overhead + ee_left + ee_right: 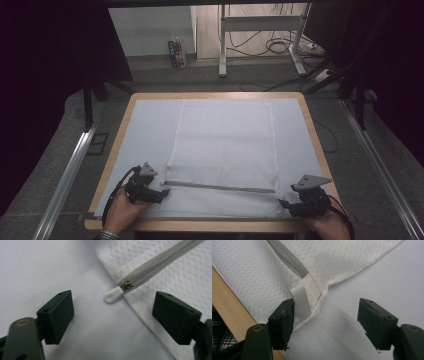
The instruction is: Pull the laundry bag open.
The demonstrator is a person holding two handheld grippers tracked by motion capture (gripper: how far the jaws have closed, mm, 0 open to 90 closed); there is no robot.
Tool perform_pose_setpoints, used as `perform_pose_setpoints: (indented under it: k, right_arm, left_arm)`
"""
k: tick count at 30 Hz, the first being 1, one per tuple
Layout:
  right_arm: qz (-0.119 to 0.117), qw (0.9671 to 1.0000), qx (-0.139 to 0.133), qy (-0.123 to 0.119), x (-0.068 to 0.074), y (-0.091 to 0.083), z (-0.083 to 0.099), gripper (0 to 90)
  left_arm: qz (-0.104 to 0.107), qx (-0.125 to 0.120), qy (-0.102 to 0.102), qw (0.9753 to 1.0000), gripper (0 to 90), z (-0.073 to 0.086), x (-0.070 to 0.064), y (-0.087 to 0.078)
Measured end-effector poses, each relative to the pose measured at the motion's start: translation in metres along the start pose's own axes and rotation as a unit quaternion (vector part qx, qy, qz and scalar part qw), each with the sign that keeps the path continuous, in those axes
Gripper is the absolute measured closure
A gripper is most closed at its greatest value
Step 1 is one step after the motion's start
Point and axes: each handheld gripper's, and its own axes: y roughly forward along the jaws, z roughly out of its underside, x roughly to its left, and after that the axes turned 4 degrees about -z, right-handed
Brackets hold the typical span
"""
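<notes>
A white mesh bag (225, 150) lies flat on the pale sheet (150, 125) that covers the table (118, 145), its long axis running away from the person, its near end close to the table's front edge. A grey zipper (220, 186) crosses that near end from left to right. The zipper's white pull tab (113, 294) sits at the bag's left edge and points off the mesh onto bare sheet. At the right end a white ribbon loop (301, 302) hangs over the bag's hem.

The left tongs (112, 315) stand wide open around the pull tab, touching nothing. The right tongs (325, 325) are open too, one jaw just against the ribbon loop. Bare sheet runs along both sides of the bag. No writing can be read.
</notes>
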Motion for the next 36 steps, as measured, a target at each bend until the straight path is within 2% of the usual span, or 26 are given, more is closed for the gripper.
perform_pose_setpoints:
  k: [1,6,8,10,11,13,16,18,20,23,27,28,33,36]
  right_arm:
    - [0.001,1.0000,-0.001,-0.001,0.001,0.001,-0.001,28.6]
    - [-0.005,0.9999,-0.009,0.002,0.003,0.002,-0.004,19.9]
    - [-0.001,0.9998,-0.020,0.008,0.004,0.001,-0.005,13.6]
    - [-0.003,0.9997,-0.024,0.010,0.005,0.000,-0.005,11.9]
    - [-0.007,0.9993,-0.033,0.016,0.007,-0.001,-0.004,8.5]
    - [-0.007,0.9991,-0.037,0.018,0.009,-0.002,-0.001,6.2]
    - [-0.007,0.9987,-0.042,0.027,0.010,-0.004,0.003,4.3]
    - [-0.013,0.9978,-0.049,0.042,0.011,-0.006,0.007,3.4]
    - [-0.011,0.9976,-0.052,0.043,0.011,-0.007,0.009,3.1]
    - [-0.013,0.9966,-0.063,0.050,0.010,-0.010,0.010,2.9]
    - [-0.020,0.9972,-0.048,0.054,0.010,-0.007,0.009,2.9]
    - [-0.019,0.9975,-0.044,0.053,0.010,-0.006,0.009,2.9]
    - [-0.012,0.9985,-0.028,0.045,0.012,-0.004,0.008,2.7]
    - [-0.012,0.9985,-0.024,0.048,0.011,-0.003,0.008,2.7]
  left_arm:
    - [0.007,-0.009,-0.002,0.9999,14.1,0.000,-0.001,-0.002]
    - [0.011,-0.029,-0.011,0.9995,5.7,0.004,-0.003,-0.009]
    - [0.019,-0.054,-0.026,0.9980,2.5,0.008,-0.005,-0.018]
    - [0.019,-0.062,-0.029,0.9975,1.6,0.010,-0.005,-0.021]
    - [0.009,-0.075,-0.027,0.9968,1.0,0.015,-0.008,-0.028]
    - [-0.004,-0.081,-0.019,0.9966,0.4,0.020,-0.010,-0.034]
    - [-0.009,-0.084,-0.018,0.9963,0.4,0.025,-0.012,-0.037]
    - [-0.013,-0.087,-0.015,0.9960,0.3,0.034,-0.015,-0.040]
    - [-0.015,-0.087,-0.015,0.9960,0.0,0.037,-0.016,-0.040]
    - [-0.018,-0.078,-0.014,0.9966,0.0,0.046,-0.020,-0.038]
    - [-0.025,-0.058,-0.009,0.9980,0.0,0.052,-0.022,-0.036]
    - [-0.030,-0.063,-0.011,0.9975,0.0,0.052,-0.023,-0.037]
    - [-0.027,-0.069,-0.011,0.9972,0.0,0.053,-0.022,-0.038]
    - [-0.026,-0.066,-0.011,0.9974,0.0,0.051,-0.022,-0.037]
